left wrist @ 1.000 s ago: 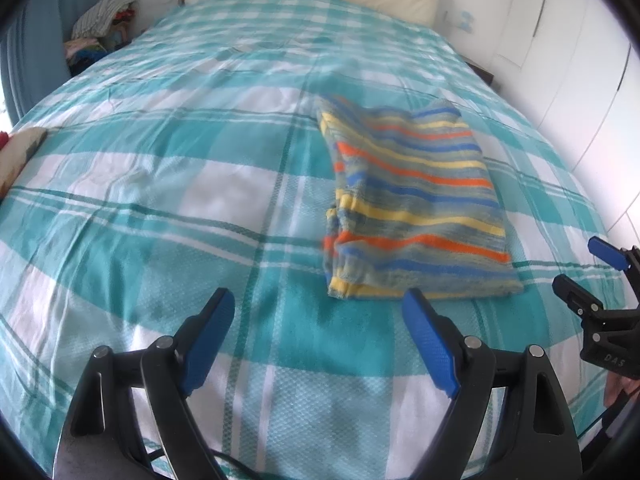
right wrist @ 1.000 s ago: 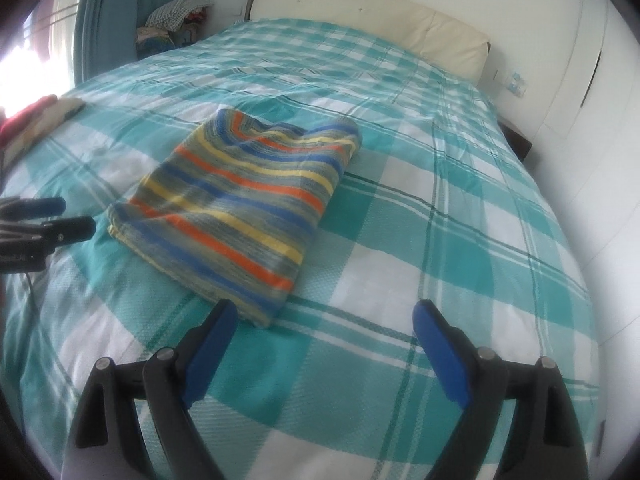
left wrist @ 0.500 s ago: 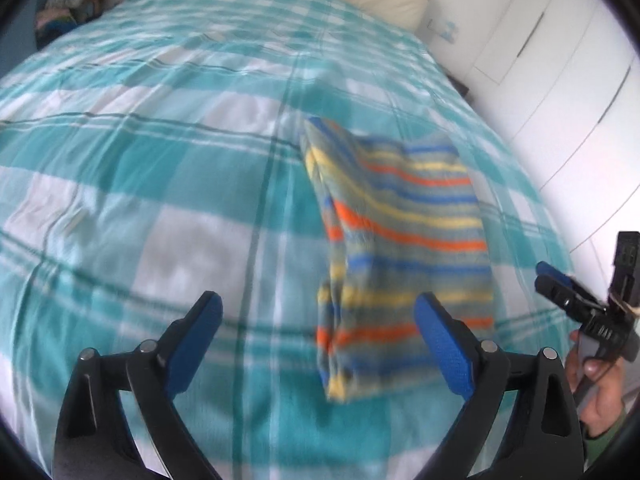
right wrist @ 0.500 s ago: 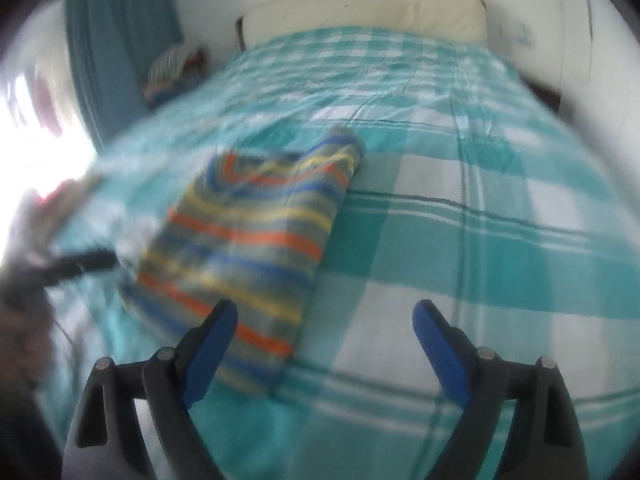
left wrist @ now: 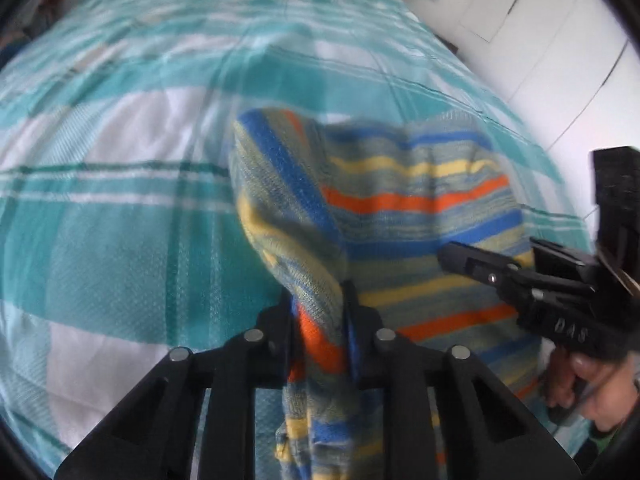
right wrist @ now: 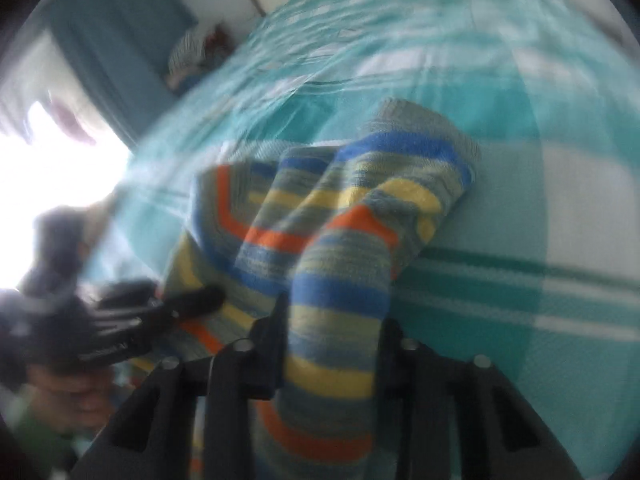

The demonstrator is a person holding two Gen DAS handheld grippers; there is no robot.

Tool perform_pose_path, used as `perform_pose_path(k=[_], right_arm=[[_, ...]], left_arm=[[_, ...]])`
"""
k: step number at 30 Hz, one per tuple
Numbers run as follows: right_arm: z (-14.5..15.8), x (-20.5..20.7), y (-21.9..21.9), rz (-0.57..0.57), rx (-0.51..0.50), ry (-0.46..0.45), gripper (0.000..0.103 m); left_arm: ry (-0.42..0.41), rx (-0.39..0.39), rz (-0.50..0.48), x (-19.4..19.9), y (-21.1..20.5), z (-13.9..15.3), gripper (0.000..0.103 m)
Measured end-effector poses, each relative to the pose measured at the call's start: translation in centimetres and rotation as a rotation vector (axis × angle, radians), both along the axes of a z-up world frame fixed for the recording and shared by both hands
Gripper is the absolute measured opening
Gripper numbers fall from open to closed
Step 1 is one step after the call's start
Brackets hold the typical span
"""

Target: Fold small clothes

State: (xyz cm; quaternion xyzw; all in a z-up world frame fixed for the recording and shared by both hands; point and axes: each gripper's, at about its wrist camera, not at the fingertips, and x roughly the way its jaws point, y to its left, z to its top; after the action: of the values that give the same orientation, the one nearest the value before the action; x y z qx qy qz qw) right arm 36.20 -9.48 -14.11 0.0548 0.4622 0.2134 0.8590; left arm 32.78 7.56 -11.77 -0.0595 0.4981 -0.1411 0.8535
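A striped knit garment point(left wrist: 420, 208) in blue, orange, yellow and grey lies folded on the teal and white checked bed cover point(left wrist: 120, 240). My left gripper point(left wrist: 318, 300) is closing, and a bunched near-left edge of the garment is pinched between its pads. In the right wrist view the garment point(right wrist: 360, 208) rises in a ridge into my right gripper point(right wrist: 334, 316), which is also closing with the near-right edge pressed between its pads. Each gripper shows in the other's view: the right gripper point(left wrist: 452, 258) over the cloth's right side, the left gripper point(right wrist: 208, 300) at its left.
White wardrobe doors point(left wrist: 540, 40) stand along the bed's right side. A blue curtain point(right wrist: 120, 40) and a pile of clothes point(right wrist: 192, 56) are at the far left. A hand point(left wrist: 580, 384) holds the right gripper's handle. The bed cover point(right wrist: 520, 220) extends around the garment.
Both grippers came down and in onto the garment's near edge and went from wide open to closed on it. The cloth is now bunched and lifted at both near corners.
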Motion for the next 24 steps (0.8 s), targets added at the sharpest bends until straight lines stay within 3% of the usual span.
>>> perform_pose_path(k=[3,4,8,9,10,11,12,13,14,15,18,21,24], right_arm=[[3.0,-3.0,2.7,0.03,-0.154,-0.157,0.026],[4.5,-4.4,3.4,0.05,-0.167,-0.21,0.025],[8.7,-6.5,3.3,0.057,-0.116,-0.285,0.025],[9.4,-6.6,2.9,0.054,-0.101,-0.292,0.025],[9.8,-6.4,2.4,0.05,-0.084,-0.29,0.026],[10.0,-5.9,1.7,0.039,-0.069,-0.28,0.035],[9.7,-5.4,0.8,0.018,-0.073,-0.268,0.045],[9.3,-5.2,-0.1,-0.015,-0.101,-0.263,0.083],[8.7,-5.1,-1.4,-0.075,-0.149,-0.26,0.101],[8.2,-5.2,-2.8,-0.119,-0.179,-0.264,0.101],[7.6,-7.6,-5.7,-0.185,-0.256,-0.271,0.101],[8.5,-11.4,-6.2,-0.218,-0.348,-0.339,0.102],[10.8,-15.4,-5.1,-0.221,-0.377,-0.424,0.102]], left_arm=[[-0.073,-0.017,0.022,-2.1,0.2,2.7,0.016],[-0.1,-0.024,0.026,-3.0,0.3,3.9,0.016],[-0.184,-0.031,0.019,-5.0,0.3,8.2,0.018],[-0.187,-0.029,0.024,-4.9,0.3,8.5,0.027],[-0.187,-0.015,0.031,-4.5,0.2,8.6,0.048],[-0.19,0.026,0.038,-4.2,-0.1,8.3,0.064],[-0.208,0.079,0.052,-4.1,-0.3,8.0,0.087],[-0.251,0.168,0.091,-4.7,-0.5,7.6,0.091],[-0.279,0.227,0.116,-5.3,-0.6,7.4,0.091],[-0.309,0.287,0.136,-6.4,-0.8,7.3,0.091],[-0.392,0.368,0.15,-10.4,-1.4,7.6,0.1],[-0.46,0.394,0.193,-14.0,-1.8,9.0,0.102],[-0.453,0.379,0.221,-15.5,-2.1,10.2,0.102]])
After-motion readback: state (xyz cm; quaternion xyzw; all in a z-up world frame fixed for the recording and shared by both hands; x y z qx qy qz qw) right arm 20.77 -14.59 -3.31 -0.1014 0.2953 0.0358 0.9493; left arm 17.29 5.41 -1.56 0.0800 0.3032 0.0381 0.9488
